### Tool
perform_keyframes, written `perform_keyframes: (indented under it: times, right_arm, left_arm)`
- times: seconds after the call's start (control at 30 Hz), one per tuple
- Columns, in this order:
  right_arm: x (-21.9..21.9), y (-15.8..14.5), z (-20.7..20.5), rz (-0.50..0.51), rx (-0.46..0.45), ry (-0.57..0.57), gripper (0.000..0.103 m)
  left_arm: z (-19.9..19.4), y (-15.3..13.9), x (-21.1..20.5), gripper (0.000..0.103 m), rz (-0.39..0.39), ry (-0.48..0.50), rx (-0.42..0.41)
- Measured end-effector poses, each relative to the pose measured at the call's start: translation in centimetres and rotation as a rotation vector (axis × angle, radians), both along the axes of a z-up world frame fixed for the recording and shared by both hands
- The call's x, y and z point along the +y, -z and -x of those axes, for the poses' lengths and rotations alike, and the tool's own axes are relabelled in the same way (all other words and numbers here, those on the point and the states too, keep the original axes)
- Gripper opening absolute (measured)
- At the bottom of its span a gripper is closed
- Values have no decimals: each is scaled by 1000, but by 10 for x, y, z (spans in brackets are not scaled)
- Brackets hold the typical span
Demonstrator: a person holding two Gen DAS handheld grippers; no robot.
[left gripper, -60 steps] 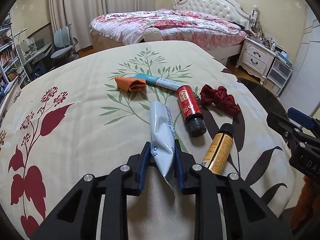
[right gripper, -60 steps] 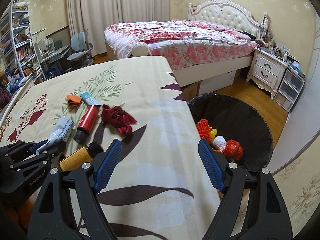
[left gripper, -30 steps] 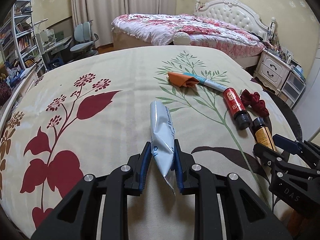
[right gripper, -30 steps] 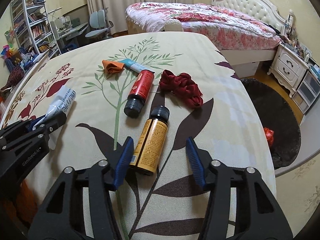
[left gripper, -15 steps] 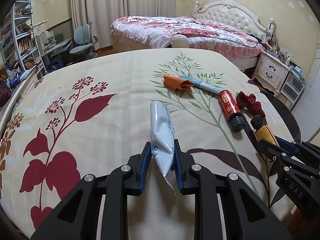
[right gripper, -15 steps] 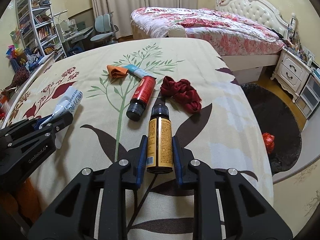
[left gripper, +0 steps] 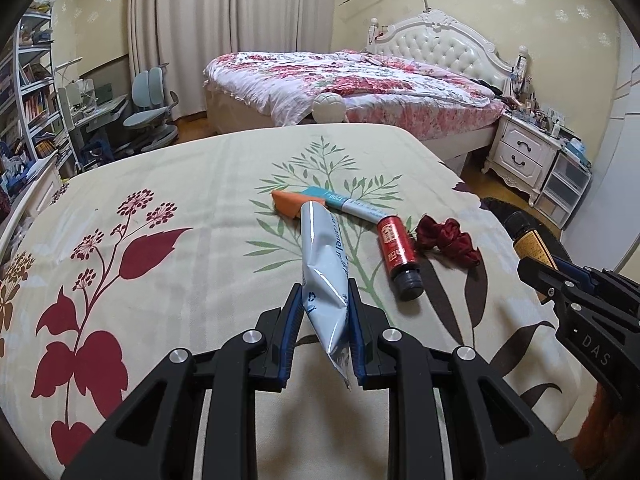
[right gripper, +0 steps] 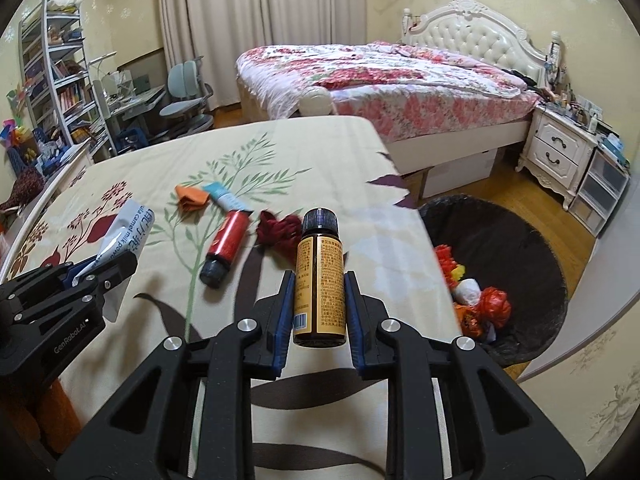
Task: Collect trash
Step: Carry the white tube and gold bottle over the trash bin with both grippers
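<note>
Glossy foil-like pouch (left gripper: 324, 280); shiny red bottle (left gripper: 396, 254); matt woven tablecloth (left gripper: 168, 280); crinkled velvety scrunchie (left gripper: 448, 240); matt black plastic gripper (right gripper: 318, 300), paper-labelled bottle (right gripper: 319, 276).

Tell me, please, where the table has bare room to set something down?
Bare cloth lies left of the silver sachet, over the red flower print, and along the far edge toward the bed. It is crowded around the orange scrap, red bottle and scrunchie.

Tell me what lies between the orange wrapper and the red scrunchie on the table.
Right wrist view: a teal-capped tube and a red bottle lie between the orange wrapper and red scrunchie.
</note>
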State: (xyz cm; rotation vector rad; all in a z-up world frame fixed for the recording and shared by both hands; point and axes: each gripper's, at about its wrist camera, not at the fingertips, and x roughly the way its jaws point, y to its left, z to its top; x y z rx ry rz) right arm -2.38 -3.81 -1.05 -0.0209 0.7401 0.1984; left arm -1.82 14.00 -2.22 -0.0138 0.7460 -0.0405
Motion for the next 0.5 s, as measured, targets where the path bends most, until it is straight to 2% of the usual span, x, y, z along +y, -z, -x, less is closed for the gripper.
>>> perform_keyframes:
  times: [0.5]
  right_arm:
    - [-76,-11,-27,32,-73,164,23]
  left_arm:
    - [-32,-22,-82,24,19,141,-86]
